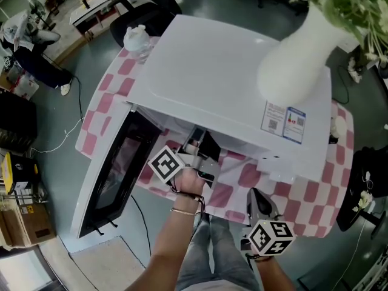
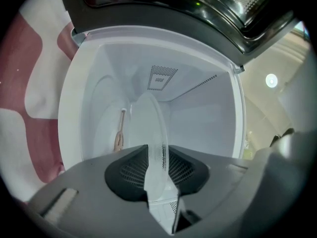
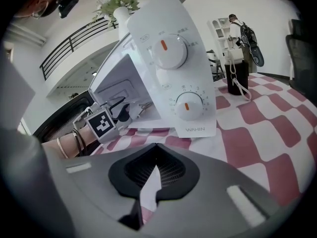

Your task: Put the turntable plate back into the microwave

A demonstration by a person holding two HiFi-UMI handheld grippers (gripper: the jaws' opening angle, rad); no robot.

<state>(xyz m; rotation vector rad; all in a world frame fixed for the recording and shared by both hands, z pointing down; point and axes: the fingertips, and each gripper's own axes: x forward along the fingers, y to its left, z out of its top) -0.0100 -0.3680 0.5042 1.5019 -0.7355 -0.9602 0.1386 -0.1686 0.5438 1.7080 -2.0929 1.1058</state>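
The clear glass turntable plate point(image 2: 148, 128) stands on edge between the jaws of my left gripper point(image 2: 157, 155), which is shut on its rim. The plate reaches into the white microwave point(image 1: 212, 71), well inside its cavity point(image 2: 203, 118); a small brown part point(image 2: 119, 135) shows beyond it. From the head view, the left gripper point(image 1: 200, 145) pokes into the opening beside the open dark door point(image 1: 115, 174). My right gripper point(image 3: 156, 150) is shut on nothing and hangs low point(image 1: 257, 202) over the checked cloth in front of the control panel point(image 3: 173, 63).
A white vase point(image 1: 297, 59) with flowers stands on top of the microwave. The table point(image 1: 309, 193) has a pink-and-white checked cloth. A clear bottle point(image 1: 136, 41) sits at its far left corner and a dark cup point(image 3: 237, 76) stands beyond the panel.
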